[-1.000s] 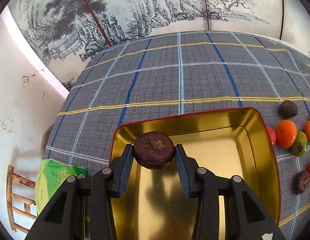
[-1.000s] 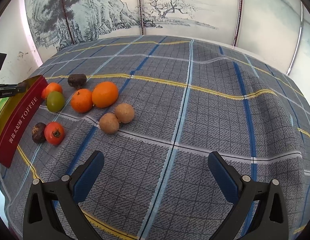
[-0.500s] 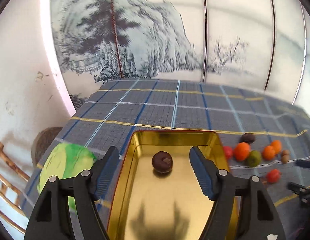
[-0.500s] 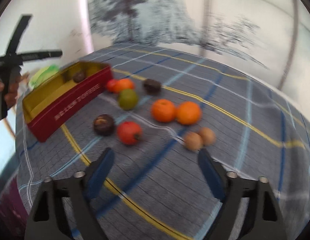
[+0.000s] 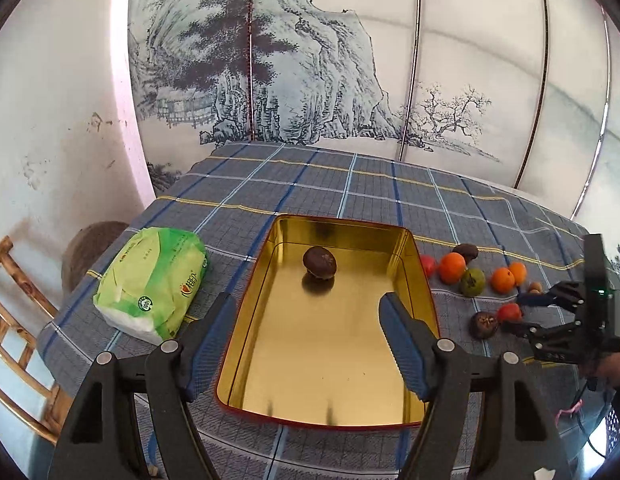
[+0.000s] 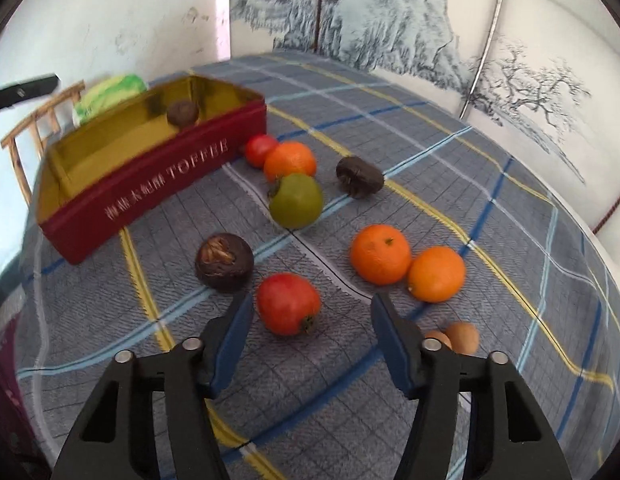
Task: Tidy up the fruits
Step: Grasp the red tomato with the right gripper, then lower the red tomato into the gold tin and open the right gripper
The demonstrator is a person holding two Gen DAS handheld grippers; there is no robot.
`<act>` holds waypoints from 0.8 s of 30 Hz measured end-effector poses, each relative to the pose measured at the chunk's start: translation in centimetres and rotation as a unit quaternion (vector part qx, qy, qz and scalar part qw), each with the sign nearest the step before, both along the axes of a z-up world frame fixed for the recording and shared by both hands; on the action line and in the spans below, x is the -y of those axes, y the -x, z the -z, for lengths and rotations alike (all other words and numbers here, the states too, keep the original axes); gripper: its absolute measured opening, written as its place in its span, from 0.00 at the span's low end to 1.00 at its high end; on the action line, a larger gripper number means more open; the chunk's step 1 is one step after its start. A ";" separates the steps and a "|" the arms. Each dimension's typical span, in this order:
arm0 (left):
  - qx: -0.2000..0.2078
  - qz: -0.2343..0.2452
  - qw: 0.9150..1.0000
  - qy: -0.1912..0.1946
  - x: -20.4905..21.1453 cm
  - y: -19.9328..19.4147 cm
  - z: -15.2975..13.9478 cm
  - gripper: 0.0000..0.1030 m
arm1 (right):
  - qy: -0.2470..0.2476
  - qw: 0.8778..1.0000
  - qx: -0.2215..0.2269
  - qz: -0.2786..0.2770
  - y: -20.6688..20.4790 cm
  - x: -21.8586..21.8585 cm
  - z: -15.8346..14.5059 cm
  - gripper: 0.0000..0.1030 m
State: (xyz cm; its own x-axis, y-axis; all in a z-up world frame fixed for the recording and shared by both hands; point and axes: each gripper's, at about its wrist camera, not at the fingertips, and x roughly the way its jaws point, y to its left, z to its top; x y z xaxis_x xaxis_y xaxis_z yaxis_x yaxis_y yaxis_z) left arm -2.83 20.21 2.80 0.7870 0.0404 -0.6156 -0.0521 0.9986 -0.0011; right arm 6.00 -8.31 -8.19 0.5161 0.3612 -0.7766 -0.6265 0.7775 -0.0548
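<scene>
**Mia:** The right tool (image 6: 310,322) is closing its jaws. The red fruit (image 6: 287,309) sits between them on the counter (image 6: 450,148), but the pads do not press it yet.

**Ben:** It looks smooth, round and a bit soft. It could roll or squash. The tool should take it by the fat middle, gently.

**Mia:** A dark brown fruit (image 6: 224,262) sits just left of the tool's tip. Two oranges (image 6: 406,266) lie to its right, and two little brown fruits (image 6: 454,338) sit close by the right finger. A jaw might bump them.

**Ben:** And the left tool (image 5: 305,338)?

**Mia:** Its jaws stand partly open and hold nothing. Under and ahead of it is the gold tin (image 5: 424,292), with one dark fruit (image 5: 319,262) inside. A green packet (image 5: 151,282) lies to its left.
</scene>
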 end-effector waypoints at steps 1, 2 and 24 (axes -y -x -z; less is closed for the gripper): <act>0.001 0.003 1.000 0.002 0.1 0.2 -0.1 0.68 | -0.001 1.000 -0.016 -0.005 -0.3 -0.2 0.4 0.32; 0.003 0.004 1.000 0.003 0.0 0.4 -0.2 0.68 | -0.002 1.000 -0.023 -0.005 -0.4 -0.3 0.5 0.33; -0.018 -0.026 0.999 -0.008 -1.3 4.2 0.5 0.81 | -0.071 0.993 -0.028 -0.088 -3.3 -16.0 -8.3 0.33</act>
